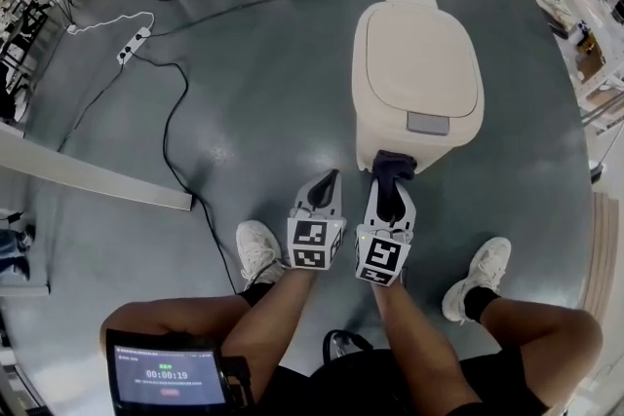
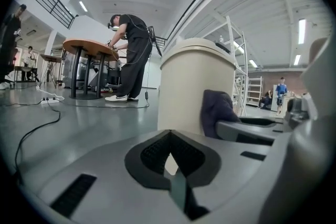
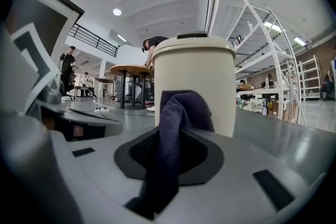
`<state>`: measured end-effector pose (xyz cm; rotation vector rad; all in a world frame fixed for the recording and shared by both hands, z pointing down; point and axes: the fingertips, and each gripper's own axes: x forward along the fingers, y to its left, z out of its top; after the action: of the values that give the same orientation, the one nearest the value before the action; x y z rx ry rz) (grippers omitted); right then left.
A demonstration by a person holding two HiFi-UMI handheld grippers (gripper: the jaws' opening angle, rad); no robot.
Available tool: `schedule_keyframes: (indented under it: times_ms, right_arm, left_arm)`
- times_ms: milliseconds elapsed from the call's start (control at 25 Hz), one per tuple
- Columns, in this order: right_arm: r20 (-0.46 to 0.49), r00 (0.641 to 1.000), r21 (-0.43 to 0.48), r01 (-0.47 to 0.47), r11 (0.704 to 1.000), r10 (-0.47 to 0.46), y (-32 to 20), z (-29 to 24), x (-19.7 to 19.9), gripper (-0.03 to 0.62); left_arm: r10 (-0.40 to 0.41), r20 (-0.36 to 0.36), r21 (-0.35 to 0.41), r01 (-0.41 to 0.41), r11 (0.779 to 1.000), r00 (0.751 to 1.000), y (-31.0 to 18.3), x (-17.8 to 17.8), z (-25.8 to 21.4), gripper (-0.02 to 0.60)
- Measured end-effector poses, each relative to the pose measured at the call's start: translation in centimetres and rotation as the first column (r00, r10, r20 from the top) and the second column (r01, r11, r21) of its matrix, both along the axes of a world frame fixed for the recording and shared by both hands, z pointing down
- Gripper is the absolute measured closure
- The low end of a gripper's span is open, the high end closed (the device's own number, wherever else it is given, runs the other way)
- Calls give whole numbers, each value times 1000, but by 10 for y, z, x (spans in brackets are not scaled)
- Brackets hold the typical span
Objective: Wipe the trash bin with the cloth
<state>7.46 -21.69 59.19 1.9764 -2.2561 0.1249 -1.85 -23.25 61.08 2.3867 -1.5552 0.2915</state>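
Far left on the grey floor (image 1: 253,83): a black cable (image 1: 168,136), well away from the work. Next, the left gripper (image 1: 330,180), fingers (image 2: 149,153) pressed together with nothing in them, pointing at the low front of the trash bin (image 1: 417,73) but not touching it. Just beside it to the right, the right gripper (image 1: 390,178), fingers pinching the dark cloth (image 1: 393,167) tight. Cloth bunched up, poking out past the tips, right at the bottom of the bin's front wall. Hard to tell if touching yet. Bin straight ahead of both grippers, standing tall, lid shut. Right gripper nearer, and already holding the cloth, so probably the one to do the rubbing. Most likely next: push forward a little, then rub up along the tall side. Looks like wiping only just about to start.
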Motion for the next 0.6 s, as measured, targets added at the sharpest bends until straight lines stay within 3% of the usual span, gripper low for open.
schedule_keyframes:
  times_ms: [240,400,600]
  right_arm:
    - [51,998,-68,26,997,-23,-10,18,-20,507]
    - [37,997,-86,71,994,-68,-12,19,-39,507]
    - [16,999,-134,43,990,-41,-14,41,-55,507]
  left_arm:
    - [-38,7,3,38,999,999,2,-15,6,581]
    - [-58,3,-15,58,998,998,-4,-25,6,581]
    - [-66,8,-39,66,997,998,-12,-60,17,581]
